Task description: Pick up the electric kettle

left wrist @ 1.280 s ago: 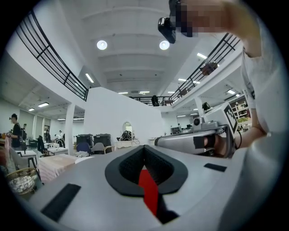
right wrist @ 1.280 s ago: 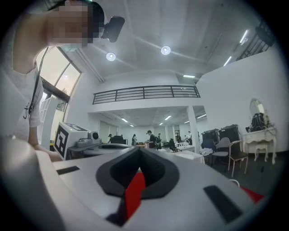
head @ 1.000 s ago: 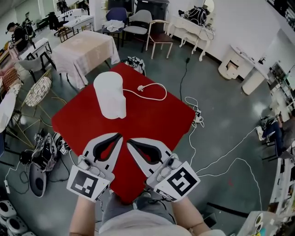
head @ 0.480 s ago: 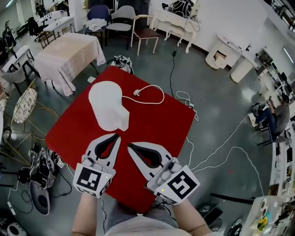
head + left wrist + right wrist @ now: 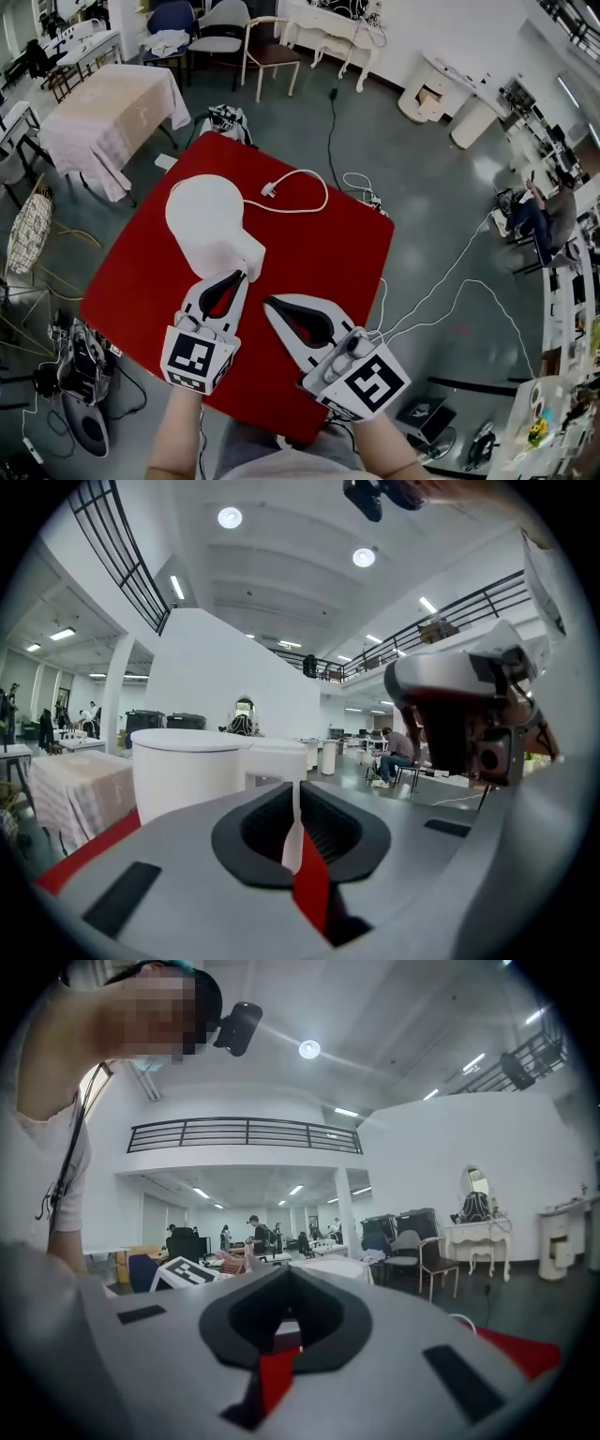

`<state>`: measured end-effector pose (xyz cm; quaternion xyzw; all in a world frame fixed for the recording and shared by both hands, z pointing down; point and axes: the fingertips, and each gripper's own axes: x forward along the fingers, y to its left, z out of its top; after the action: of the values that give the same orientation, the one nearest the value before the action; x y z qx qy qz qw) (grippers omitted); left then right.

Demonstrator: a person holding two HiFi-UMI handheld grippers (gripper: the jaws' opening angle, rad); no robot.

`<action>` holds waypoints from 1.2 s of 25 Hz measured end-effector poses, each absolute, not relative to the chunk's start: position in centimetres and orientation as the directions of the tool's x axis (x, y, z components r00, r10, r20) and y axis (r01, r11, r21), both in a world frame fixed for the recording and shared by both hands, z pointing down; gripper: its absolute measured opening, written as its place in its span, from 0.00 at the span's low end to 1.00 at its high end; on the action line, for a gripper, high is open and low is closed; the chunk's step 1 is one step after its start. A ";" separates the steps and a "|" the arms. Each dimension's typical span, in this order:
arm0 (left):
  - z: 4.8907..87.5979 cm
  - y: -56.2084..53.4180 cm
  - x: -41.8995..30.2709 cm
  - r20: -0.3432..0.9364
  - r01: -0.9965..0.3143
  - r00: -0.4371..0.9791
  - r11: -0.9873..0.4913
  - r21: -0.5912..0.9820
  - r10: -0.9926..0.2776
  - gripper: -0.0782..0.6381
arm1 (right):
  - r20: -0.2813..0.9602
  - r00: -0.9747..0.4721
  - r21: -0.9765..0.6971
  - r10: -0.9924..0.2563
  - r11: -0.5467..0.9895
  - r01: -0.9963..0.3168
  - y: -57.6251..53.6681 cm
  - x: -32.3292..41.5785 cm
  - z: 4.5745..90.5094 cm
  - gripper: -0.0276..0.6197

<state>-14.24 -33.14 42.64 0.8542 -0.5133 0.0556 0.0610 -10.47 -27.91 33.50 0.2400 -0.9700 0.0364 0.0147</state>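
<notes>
A white electric kettle point(image 5: 208, 220) stands on the red table point(image 5: 323, 248), its handle point(image 5: 249, 259) turned toward me. Its white cord and plug point(image 5: 302, 180) lie behind it on the table. My left gripper point(image 5: 240, 274) points at the handle, its tips right beside it; whether they touch I cannot tell. In the left gripper view the kettle point(image 5: 192, 769) fills the space just ahead of the left gripper point(image 5: 298, 785). Its jaws are only a slit apart, just starting to open, with nothing between them. My right gripper point(image 5: 267, 302) is shut and empty, a little behind and to the right.
A cloth-covered table point(image 5: 108, 108) and chairs point(image 5: 267, 52) stand beyond the red table. Cables point(image 5: 441, 300) trail over the floor at the right. Bags and gear point(image 5: 80, 356) lie by the table's left corner. A person point(image 5: 534, 211) sits at the far right.
Both grippers have moved forward and down toward the kettle. The left tips went from well short of it to right at its handle. The right gripper followed, still behind.
</notes>
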 end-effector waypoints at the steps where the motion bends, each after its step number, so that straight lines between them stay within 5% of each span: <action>1: 43.1 -33.5 -14.1 0.164 -0.880 0.473 -0.472 0.048 -0.866 0.13 | 0.051 -0.880 -0.066 -0.473 0.877 -0.475 -28.2 -10.4 33.7 0.05; 12: 46.0 -35.5 -12.9 0.205 -0.852 0.521 -0.521 0.054 -0.829 0.27 | 0.083 -0.843 -0.091 -0.531 0.839 -0.537 -29.7 -9.8 35.7 0.05; 30: 47.0 -39.4 -10.5 0.198 -0.878 0.474 -0.479 0.025 -0.858 0.28 | 0.129 -0.806 -0.107 -0.577 0.800 -0.590 -30.0 -7.2 37.4 0.05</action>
<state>-10.55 -39.42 47.02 0.8562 -0.5069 0.0790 0.0615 -7.24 -30.00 37.35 0.3080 -0.9476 0.0713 0.0449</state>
